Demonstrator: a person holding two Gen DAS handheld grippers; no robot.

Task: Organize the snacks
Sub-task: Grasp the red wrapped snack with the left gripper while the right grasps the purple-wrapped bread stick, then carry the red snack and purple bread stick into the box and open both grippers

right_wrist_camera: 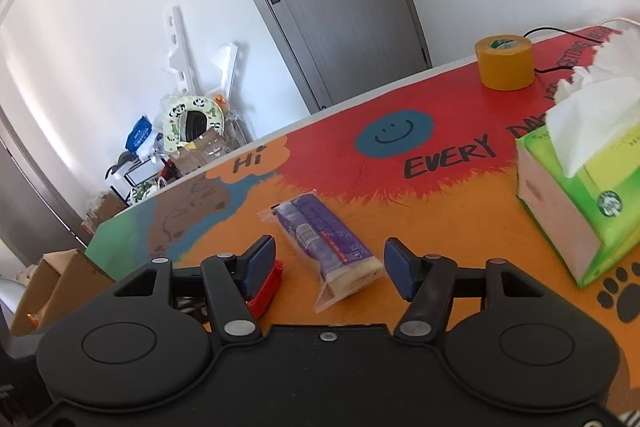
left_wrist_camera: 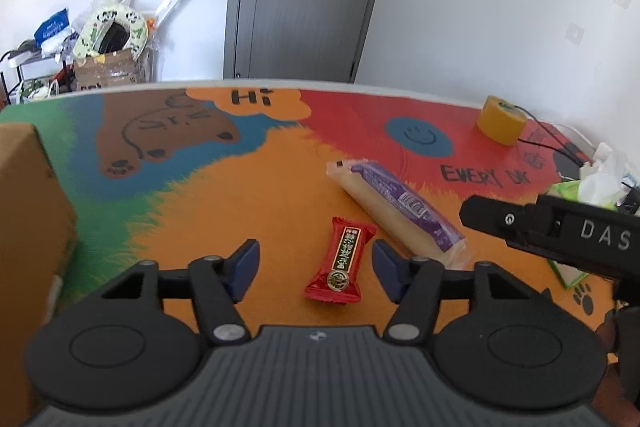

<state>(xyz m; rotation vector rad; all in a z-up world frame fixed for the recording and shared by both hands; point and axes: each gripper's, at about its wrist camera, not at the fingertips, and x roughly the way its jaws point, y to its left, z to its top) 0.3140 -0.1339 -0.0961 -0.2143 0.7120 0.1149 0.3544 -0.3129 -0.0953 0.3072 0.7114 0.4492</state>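
Observation:
A red wrapped snack bar point(left_wrist_camera: 340, 263) lies flat on the orange part of the table mat point(left_wrist_camera: 240, 195). My left gripper point(left_wrist_camera: 316, 267) is open, its blue pads on either side of the bar and clear of it. A longer purple-and-clear snack pack point(left_wrist_camera: 400, 207) lies just beyond, angled to the right. In the right wrist view that purple pack point(right_wrist_camera: 328, 243) sits between the pads of my open right gripper point(right_wrist_camera: 330, 261), untouched. The red bar point(right_wrist_camera: 266, 291) peeks out behind the right gripper's left finger.
A brown cardboard box point(left_wrist_camera: 28, 227) stands at the table's left edge. A green tissue box point(right_wrist_camera: 580, 211) sits on the right, with a yellow tape roll point(right_wrist_camera: 504, 61) and black cables behind it. The right gripper's black body point(left_wrist_camera: 560, 231) reaches in at the left wrist view's right edge.

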